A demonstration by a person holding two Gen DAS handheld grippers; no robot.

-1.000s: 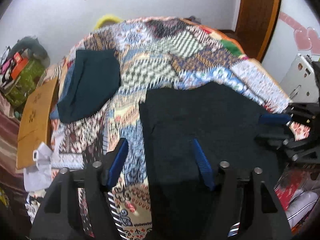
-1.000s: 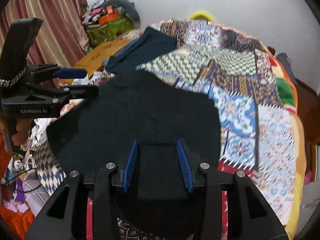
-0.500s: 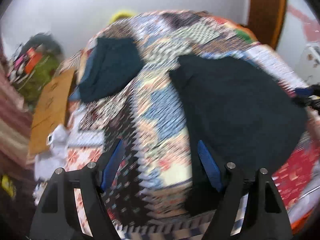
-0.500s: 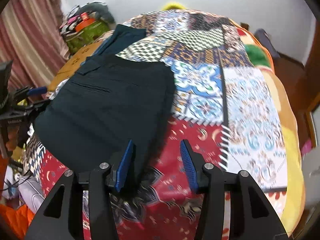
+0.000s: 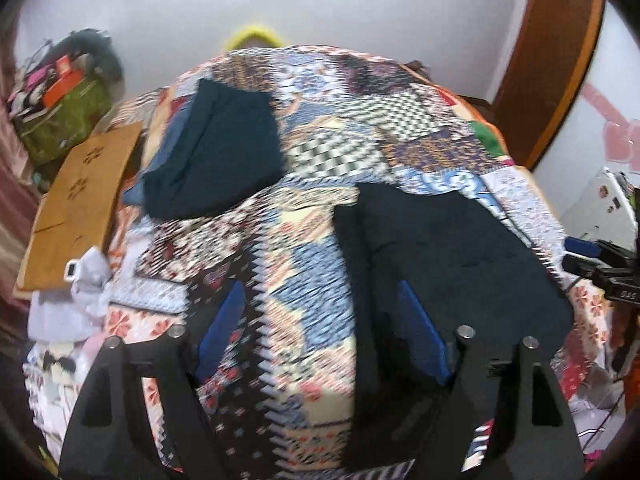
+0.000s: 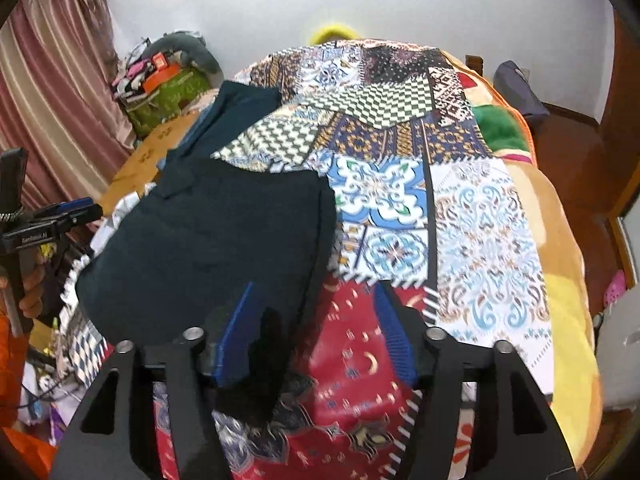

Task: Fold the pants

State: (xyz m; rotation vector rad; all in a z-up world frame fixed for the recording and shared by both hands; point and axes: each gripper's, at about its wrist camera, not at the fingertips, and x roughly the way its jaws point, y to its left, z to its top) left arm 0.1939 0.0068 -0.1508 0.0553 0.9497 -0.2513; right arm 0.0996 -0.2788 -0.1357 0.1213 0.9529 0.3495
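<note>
Pants: lying between my 2 wide-open grippers, left gripper and right gripper; long axis seemingly running away from me.

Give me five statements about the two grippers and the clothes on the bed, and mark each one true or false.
1. The left gripper is open. True.
2. The right gripper is shut on the dark pants. False: its fingers are apart and hold nothing.
3. The dark pants lie on the patchwork bedspread. True.
4. The folded teal garment lies on top of the dark pants. False: it lies apart, farther up the bed.
5. A wooden board lies beside the bed. True.
</note>
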